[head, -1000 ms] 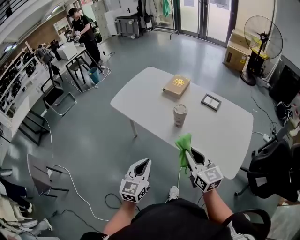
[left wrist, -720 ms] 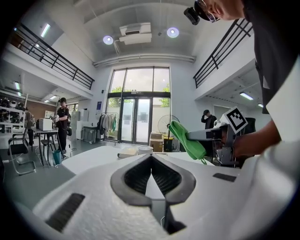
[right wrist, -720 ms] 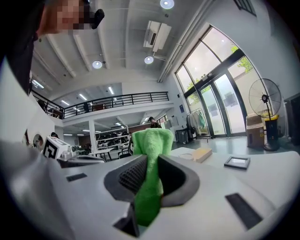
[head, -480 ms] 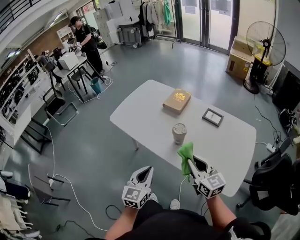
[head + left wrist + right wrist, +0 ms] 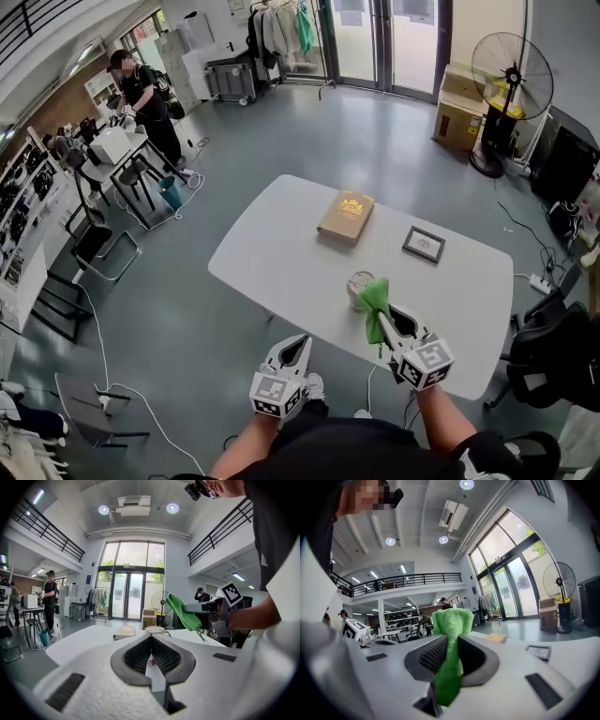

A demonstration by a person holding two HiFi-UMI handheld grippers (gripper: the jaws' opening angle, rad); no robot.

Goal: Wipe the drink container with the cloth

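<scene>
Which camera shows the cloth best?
Right gripper view: the cloth fills the centre, pinched between the jaws. Head view shows it small, overlapping the cup; left gripper view shows it side-on.

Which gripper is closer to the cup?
Right. The right gripper, holding the green cloth, is just beside the cup; the left gripper hangs farther back, off the near edge of the table.
</scene>
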